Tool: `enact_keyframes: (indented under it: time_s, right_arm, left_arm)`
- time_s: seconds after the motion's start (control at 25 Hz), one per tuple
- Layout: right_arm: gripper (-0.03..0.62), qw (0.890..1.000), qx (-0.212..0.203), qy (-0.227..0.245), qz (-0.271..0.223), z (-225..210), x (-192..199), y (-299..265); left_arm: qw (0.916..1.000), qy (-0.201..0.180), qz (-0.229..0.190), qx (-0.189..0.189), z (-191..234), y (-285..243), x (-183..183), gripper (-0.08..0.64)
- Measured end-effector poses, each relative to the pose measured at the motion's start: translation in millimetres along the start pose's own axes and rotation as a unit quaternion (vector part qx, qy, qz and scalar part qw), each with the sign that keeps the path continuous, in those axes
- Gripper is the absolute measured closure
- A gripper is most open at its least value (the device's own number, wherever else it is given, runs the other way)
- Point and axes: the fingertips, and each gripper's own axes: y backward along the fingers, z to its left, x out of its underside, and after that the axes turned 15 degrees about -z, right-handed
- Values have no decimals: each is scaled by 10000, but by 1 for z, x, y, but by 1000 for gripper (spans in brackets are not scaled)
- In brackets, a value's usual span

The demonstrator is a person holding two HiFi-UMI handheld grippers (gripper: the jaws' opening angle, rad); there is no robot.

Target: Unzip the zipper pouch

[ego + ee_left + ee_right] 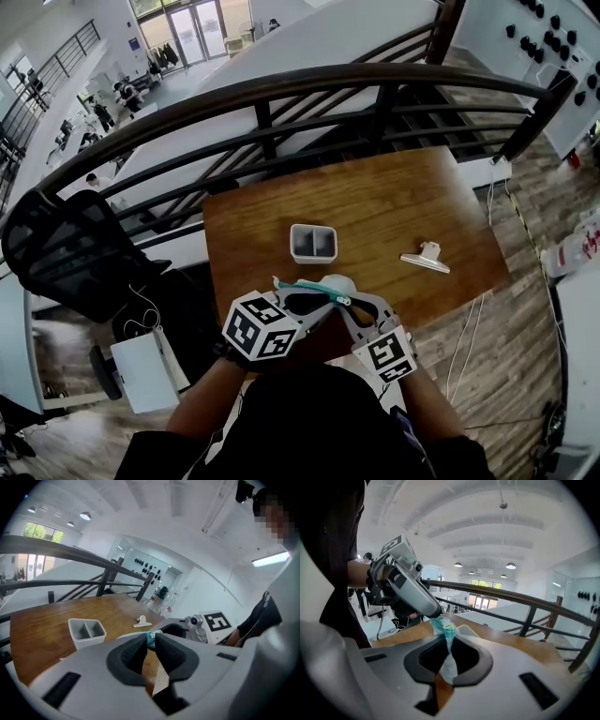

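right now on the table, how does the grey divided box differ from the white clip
The grey divided box is a squarish open-topped tub with two compartments; the white clip is slim and elongated. The box stands upright near the table's middle, while the clip lies further right in the head view. The box is grey, the clip white. Both rest on the wooden table, apart from each other.

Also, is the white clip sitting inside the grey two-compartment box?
No, the white plastic clip lies on the brown wooden table, apart from the grey two-compartment box and to its right in the head view.
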Motion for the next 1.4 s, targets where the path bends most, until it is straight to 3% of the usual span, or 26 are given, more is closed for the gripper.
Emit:
enact_keyframes:
  time_s: [0.28,0.48,0.76,0.88,1.08,1.4]
  right_arm:
    - [577,9983,132,562,113,0,-6,1]
    - [577,9938,115,1091,193,4,-11,-2]
    - [578,9856,-62,1652,354,16,-13,-12]
    - [578,9859,-140,1623,377,19,-11,-14]
    - [578,9860,-253,1614,319,21,-9,-11]
    - [578,9865,-365,1585,192,24,-14,-9]
  left_arm:
    - [9996,246,-80,102,-3,-6,2,492]
    - [9967,679,-181,412,-10,-5,-1,397]
    - [9974,656,-112,286,0,-7,0,382]
    - [9984,541,-12,188,5,-7,4,417]
    - [9971,701,41,301,4,-4,6,420]
    - [9969,625,80,465,0,3,2,428]
